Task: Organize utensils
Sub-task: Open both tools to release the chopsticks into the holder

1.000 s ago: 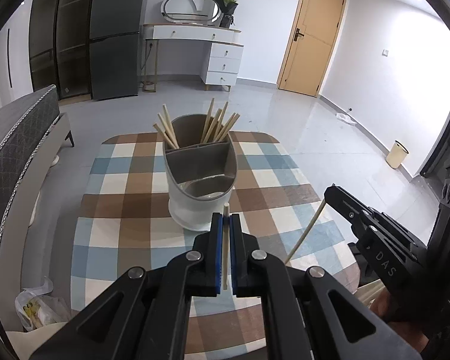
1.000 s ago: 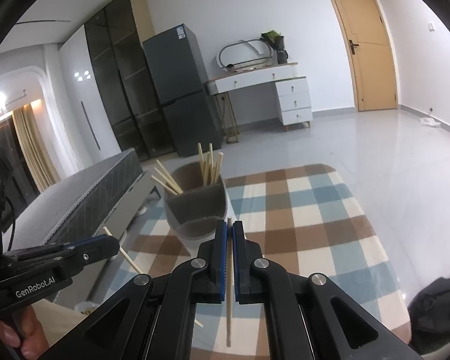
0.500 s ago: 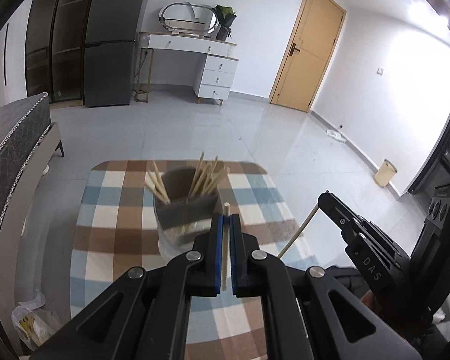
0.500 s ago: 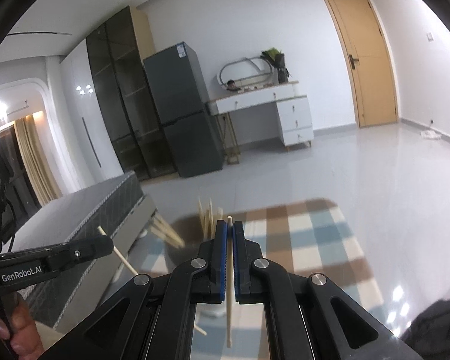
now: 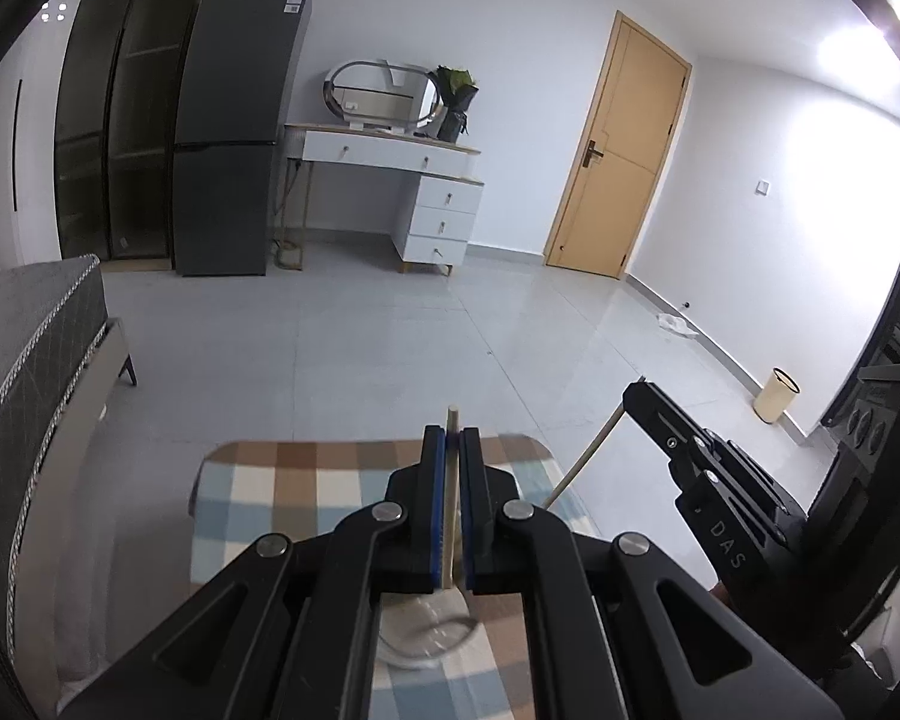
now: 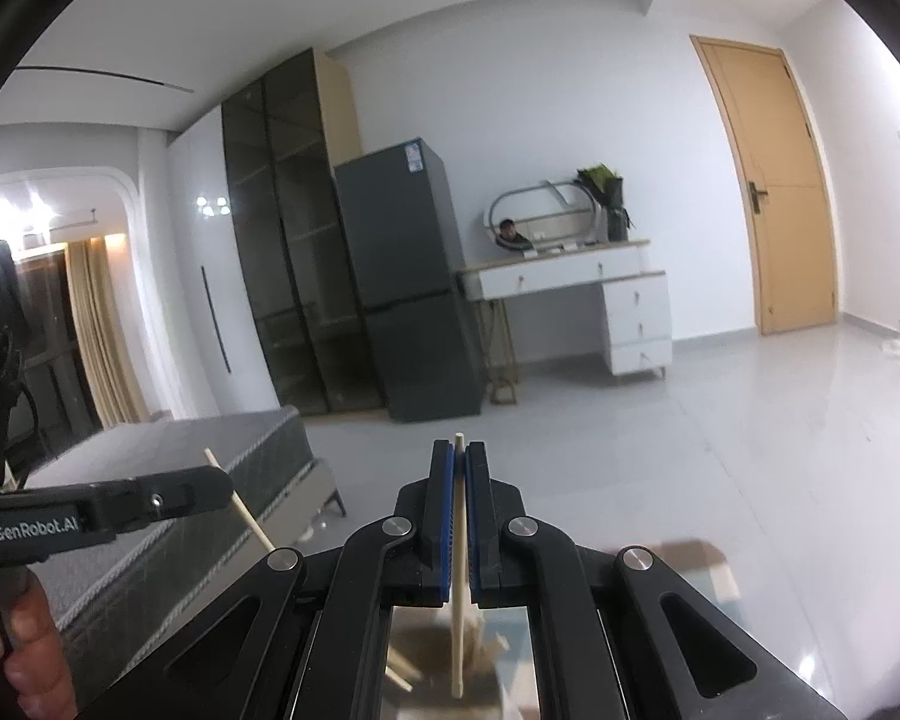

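Note:
My left gripper (image 5: 451, 441) is shut on a pale wooden chopstick (image 5: 448, 540) that stands upright between the blue pads. It hangs above the checked tablecloth (image 5: 306, 480). Under its jaws only a blurred bit of the grey-and-white utensil holder (image 5: 429, 639) shows. To its right, the right gripper (image 5: 633, 393) pinches a second chopstick (image 5: 582, 462) that slants down. In the right wrist view, the right gripper (image 6: 459, 450) is shut on that chopstick (image 6: 459, 570). The holder (image 6: 426, 642) shows dimly below, and the left gripper (image 6: 219, 483) with its chopstick (image 6: 246, 510) is at the left.
A grey bed (image 5: 24, 348) runs along the left of the table. Across the tiled floor stand a dark fridge (image 5: 234, 132), a white dressing table (image 5: 414, 192) and a wooden door (image 5: 618, 150). A small cream bin (image 5: 777, 393) stands by the right wall.
Both grippers have risen and tipped upward, each still shut on its chopstick. The holder has slid from mid-view to under the jaws, and more floor and wall now show.

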`<state>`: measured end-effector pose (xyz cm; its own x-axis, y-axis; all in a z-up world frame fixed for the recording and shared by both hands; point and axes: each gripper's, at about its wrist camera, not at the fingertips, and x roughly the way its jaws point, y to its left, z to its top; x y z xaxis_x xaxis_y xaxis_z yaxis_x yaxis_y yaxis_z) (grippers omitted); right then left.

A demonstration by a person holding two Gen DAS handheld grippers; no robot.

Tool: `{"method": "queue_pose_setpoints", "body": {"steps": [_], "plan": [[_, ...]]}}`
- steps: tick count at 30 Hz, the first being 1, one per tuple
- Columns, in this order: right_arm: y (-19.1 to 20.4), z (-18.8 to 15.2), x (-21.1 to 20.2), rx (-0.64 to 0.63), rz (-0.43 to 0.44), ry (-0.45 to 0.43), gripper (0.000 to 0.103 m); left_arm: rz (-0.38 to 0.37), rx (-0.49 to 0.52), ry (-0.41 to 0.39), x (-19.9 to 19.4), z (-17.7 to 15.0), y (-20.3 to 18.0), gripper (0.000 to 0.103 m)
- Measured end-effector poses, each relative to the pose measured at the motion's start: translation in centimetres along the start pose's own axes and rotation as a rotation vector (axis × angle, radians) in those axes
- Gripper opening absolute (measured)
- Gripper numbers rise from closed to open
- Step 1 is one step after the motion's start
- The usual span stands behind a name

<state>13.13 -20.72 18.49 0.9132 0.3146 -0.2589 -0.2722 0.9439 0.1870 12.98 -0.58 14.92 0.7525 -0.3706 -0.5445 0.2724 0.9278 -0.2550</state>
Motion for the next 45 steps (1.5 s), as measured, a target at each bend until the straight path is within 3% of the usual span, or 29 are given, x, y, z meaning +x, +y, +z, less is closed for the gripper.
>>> {"method": "queue_pose_setpoints", "body": {"steps": [9,21,34,39,42,45], "plan": [[0.1,-1.8,3.9,0.022,0.037,-0.007,0.003,0.032,0.014,0.048,4.6,-0.8,1.6,0.0],[-0.5,-4.9,4.5,0.002,0.09,0.021,0.003,0.042,0.009,0.105,6.6,-2.4,2.5,0.0],[-0.6,-9.3,5.1,-0.05,0.106,0.152,0.003,0.04,-0.032,0.208,8.3,-4.5,2.5,0.0],[-1.2,-11.0,5.7,-0.036,0.111,0.248,0.003,0.027,-0.024,0.252,8.9,-5.1,2.3,0.0],[-1.6,-11.6,5.8,-0.022,0.117,0.297,0.006,0.029,-0.05,0.302,9.1,-5.5,2.6,0.001],[-2.3,-12.1,4.8,0.013,0.125,0.315,0.01,0.021,-0.092,0.298,8.3,-5.7,2.9,0.005]]}}
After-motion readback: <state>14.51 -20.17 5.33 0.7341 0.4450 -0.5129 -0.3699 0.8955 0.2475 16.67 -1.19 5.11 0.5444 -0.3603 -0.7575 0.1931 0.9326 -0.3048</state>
